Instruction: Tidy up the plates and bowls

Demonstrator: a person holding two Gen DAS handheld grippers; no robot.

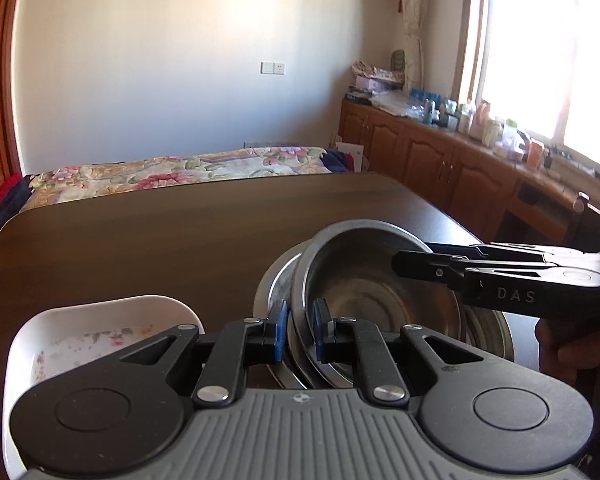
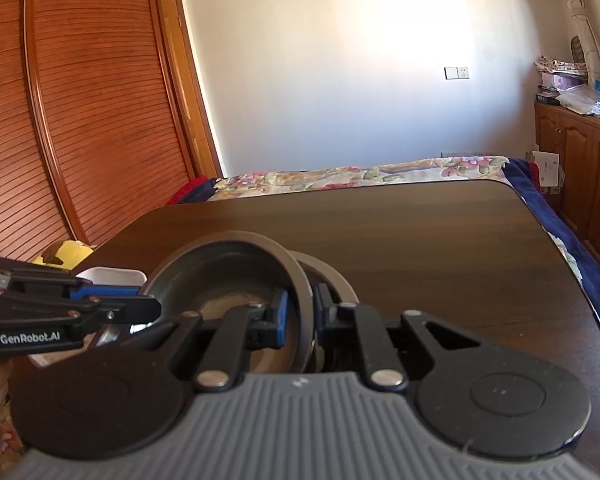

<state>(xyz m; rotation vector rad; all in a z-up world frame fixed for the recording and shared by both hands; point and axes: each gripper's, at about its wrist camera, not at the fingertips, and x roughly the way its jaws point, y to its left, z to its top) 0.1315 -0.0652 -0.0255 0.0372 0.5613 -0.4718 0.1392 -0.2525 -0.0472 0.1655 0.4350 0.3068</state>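
Note:
A steel bowl (image 1: 356,280) sits tilted in a second steel bowl (image 1: 488,328) on the dark wooden table (image 1: 160,240). My left gripper (image 1: 300,330) is shut on the tilted bowl's near rim. My right gripper (image 1: 404,264) reaches in from the right and grips the same bowl's far rim. In the right wrist view, my right gripper (image 2: 302,316) pinches the tilted steel bowl's (image 2: 220,276) rim, and my left gripper (image 2: 148,300) holds its left rim. A white floral dish (image 1: 100,332) lies left of the bowls.
A bed with a floral cover (image 1: 172,172) lies beyond the table's far edge. Wooden cabinets with clutter (image 1: 452,148) line the right wall under a bright window. A slatted wooden wardrobe (image 2: 80,100) stands at the left.

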